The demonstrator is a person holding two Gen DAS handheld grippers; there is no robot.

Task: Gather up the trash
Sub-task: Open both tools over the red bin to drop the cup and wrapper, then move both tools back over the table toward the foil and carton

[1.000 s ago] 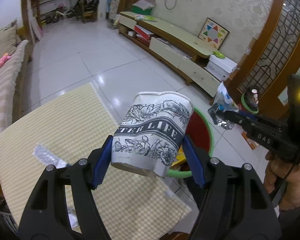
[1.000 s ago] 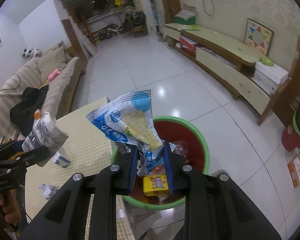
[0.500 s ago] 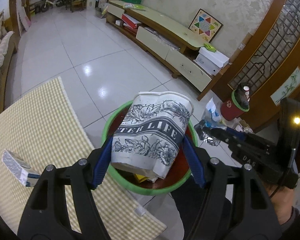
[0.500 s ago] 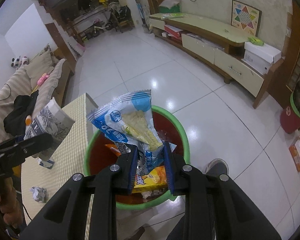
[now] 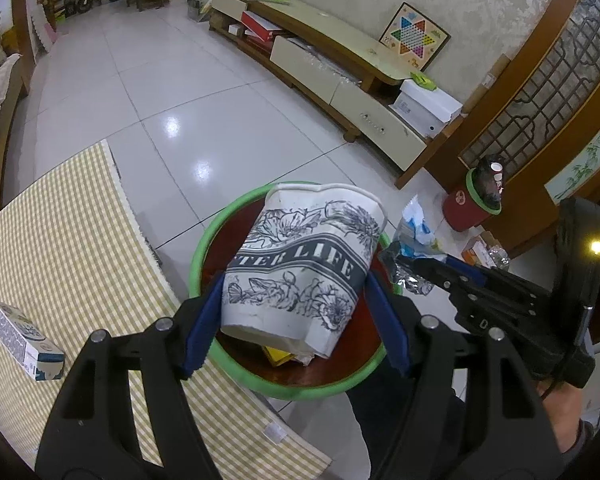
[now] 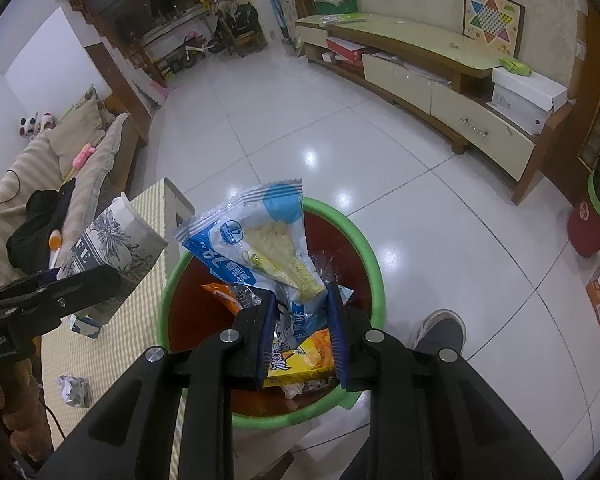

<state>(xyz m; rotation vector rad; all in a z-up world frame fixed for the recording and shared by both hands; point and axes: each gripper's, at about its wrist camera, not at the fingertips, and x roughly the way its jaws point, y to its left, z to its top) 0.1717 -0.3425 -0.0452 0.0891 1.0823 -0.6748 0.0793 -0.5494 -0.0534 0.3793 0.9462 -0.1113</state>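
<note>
Both loads are over the target now! A second ago the green-rimmed red trash basin (image 5: 198,256) sat mostly hidden behind the crumpled white paper cup with the dark floral print (image 5: 304,268); now its rim rings the cup from below. The left claw (image 5: 296,320) pinches that cup across its body, tilted, hanging above the basin's mouth. The right claw (image 6: 300,328) has swung in too, pinching the blue-and-white snack wrapper (image 6: 260,248) right over the wrappers already inside. By my read, carrying is finished and only letting go remains. Left on the yellow checked worktop (image 5: 60,240): a small white carton (image 5: 24,340), and a crumpled silver scrap (image 6: 74,390) in the right view.
</note>
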